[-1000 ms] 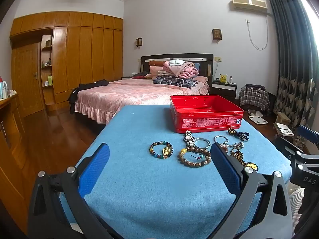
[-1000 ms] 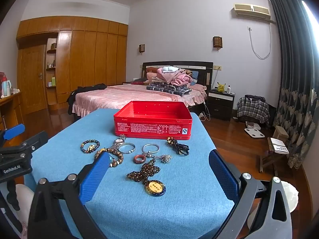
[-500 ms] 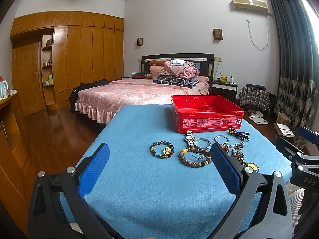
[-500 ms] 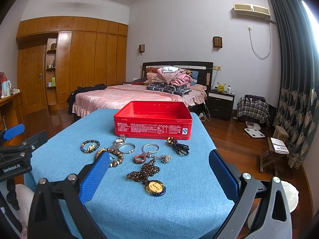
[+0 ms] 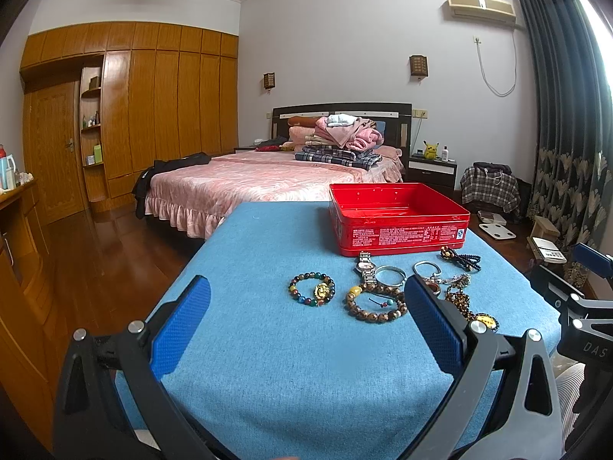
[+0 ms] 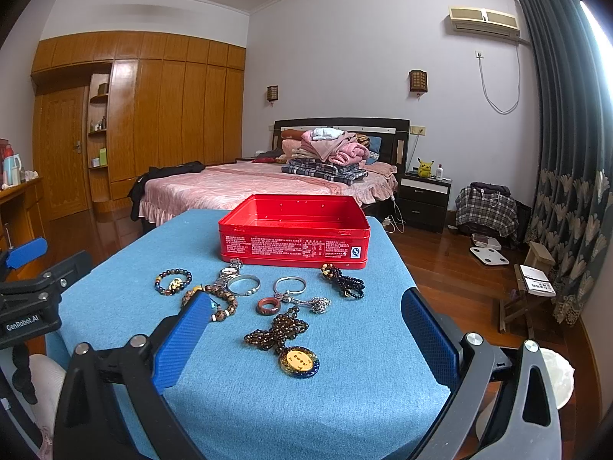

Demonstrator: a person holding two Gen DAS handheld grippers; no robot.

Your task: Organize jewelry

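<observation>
Honestly nothing's budged in the last second — your left claw [image 5: 306,324] and right claw [image 6: 304,339] both hang wide open and empty, the jewelry [image 6: 281,329] sits loose on the blue table [image 6: 306,402], red tin [image 6: 294,235] at 12 o'clock, unfilled — so you haven't started.

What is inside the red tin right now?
The red tin looks empty: only its bare red inner walls show. Its front wall hides the floor, so something flat could lie unseen. All jewelry lies outside on the blue tabletop.
</observation>
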